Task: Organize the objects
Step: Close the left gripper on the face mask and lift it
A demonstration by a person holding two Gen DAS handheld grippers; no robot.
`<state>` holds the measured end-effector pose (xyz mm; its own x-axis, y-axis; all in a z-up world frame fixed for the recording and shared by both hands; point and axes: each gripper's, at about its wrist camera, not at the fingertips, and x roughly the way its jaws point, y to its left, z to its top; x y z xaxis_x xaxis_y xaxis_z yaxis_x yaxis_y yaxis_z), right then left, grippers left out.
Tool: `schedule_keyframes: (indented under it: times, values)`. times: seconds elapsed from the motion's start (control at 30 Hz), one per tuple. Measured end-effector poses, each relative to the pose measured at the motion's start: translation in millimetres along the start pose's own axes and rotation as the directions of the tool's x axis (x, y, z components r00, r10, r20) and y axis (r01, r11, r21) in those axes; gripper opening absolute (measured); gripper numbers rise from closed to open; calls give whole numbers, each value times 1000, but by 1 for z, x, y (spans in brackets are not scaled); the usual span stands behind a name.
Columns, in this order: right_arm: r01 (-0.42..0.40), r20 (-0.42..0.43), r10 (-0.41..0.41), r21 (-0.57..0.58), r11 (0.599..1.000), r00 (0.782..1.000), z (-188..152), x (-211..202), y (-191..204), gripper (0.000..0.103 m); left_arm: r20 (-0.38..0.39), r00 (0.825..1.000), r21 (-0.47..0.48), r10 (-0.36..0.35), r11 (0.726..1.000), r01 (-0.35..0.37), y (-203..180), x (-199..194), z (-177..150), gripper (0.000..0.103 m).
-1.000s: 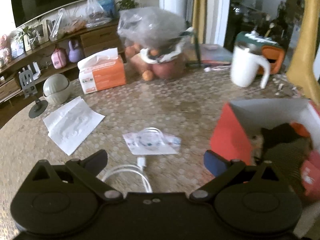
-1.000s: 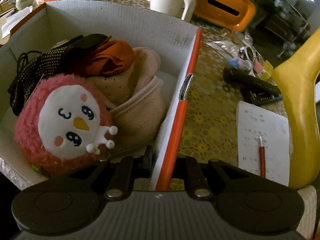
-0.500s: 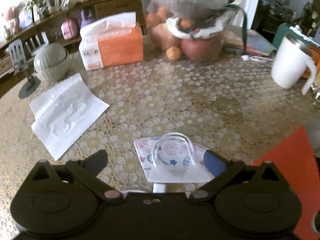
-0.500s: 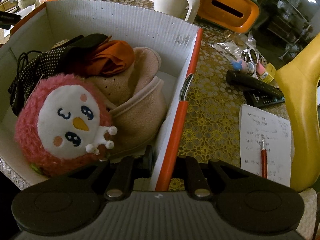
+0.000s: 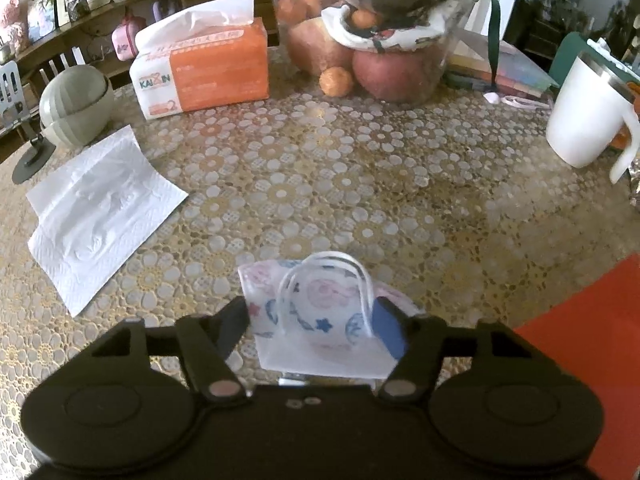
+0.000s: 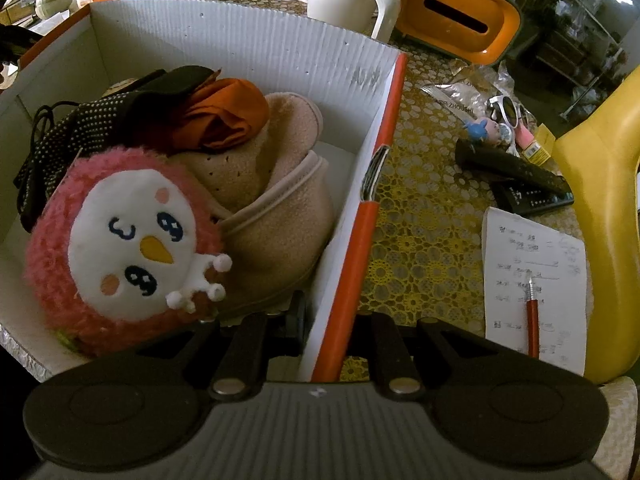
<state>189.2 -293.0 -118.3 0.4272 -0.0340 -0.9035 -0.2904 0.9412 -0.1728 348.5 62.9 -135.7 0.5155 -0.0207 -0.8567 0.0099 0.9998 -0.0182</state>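
A small printed face mask in a clear wrapper (image 5: pixel 316 316) lies flat on the patterned table. My left gripper (image 5: pixel 312 320) is open and low over it, one finger at each side of the mask. My right gripper (image 6: pixel 328 320) is shut on the right wall of the orange and white cardboard box (image 6: pixel 360 216). The box holds a pink plush bird (image 6: pixel 124 240), a beige slipper (image 6: pixel 272 208), an orange cloth (image 6: pixel 224 116) and a black dotted item (image 6: pixel 80 128). The box's orange outer side shows at the right in the left wrist view (image 5: pixel 592 320).
On the table stand an orange tissue pack (image 5: pixel 204 60), a spread paper napkin (image 5: pixel 100 212), a bag of fruit (image 5: pixel 384 40) and a white mug (image 5: pixel 588 108). To the right of the box lie remotes (image 6: pixel 520 180), a note with a red pen (image 6: pixel 532 280) and an orange holder (image 6: pixel 456 24).
My left gripper has moved forward and down from the white cable to the mask, and its fingers have closed in partway around it. My right gripper has kept its hold on the box wall.
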Motion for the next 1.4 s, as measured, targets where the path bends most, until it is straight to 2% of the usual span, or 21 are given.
schedule_keyframes:
  times: [0.1, 0.2, 0.23, 0.27, 0.4, 0.47, 0.67, 0.93, 1.2, 1.4]
  values:
    - [-1, 1, 1, 2, 1000, 1000, 0, 0, 0, 13, 9, 1000, -6, 1, 1000, -1, 0, -1, -1, 59]
    - [-3, 3, 3, 6, 1000, 1000, -1, 0, 0, 13, 22, 1000, -1, 9, 1000, -9, -1, -4, -1, 45]
    - [-3, 3, 2, 6, 1000, 1000, -1, 0, 0, 13, 28, 999, 3, 15, 1000, -15, -1, -6, -1, 37]
    - [-3, 4, 3, 7, 1000, 1000, -1, 0, 0, 13, 32, 999, 8, 14, 1000, -15, -1, -7, -1, 23]
    - [-2, 6, 2, 10, 1000, 1000, -2, 0, 1, 13, 34, 999, 22, -11, 1000, 10, -2, -11, -1, 11]
    - [-1, 6, 1, 13, 1000, 1000, -2, 0, 1, 13, 43, 999, 28, 1, 1000, -2, -3, -14, -2, 7]
    - [9, 4, -9, 10, 1000, 1000, -1, 1, 2, 13, 89, 995, -1, -43, 999, 44, 0, -41, 0, 4]
    - [29, 3, -29, 17, 999, 1000, 0, 2, 5, 13, 150, 982, 42, -116, 993, 111, -6, -103, -7, 0]
    - [44, 2, -44, 28, 999, 999, 0, 2, 6, 13, 212, 958, 102, -190, 980, 172, -21, -172, -19, 0]
    - [49, 5, -50, 34, 998, 999, -1, 2, 6, 13, 266, 928, 175, -260, 960, 219, -43, -224, -28, 0]
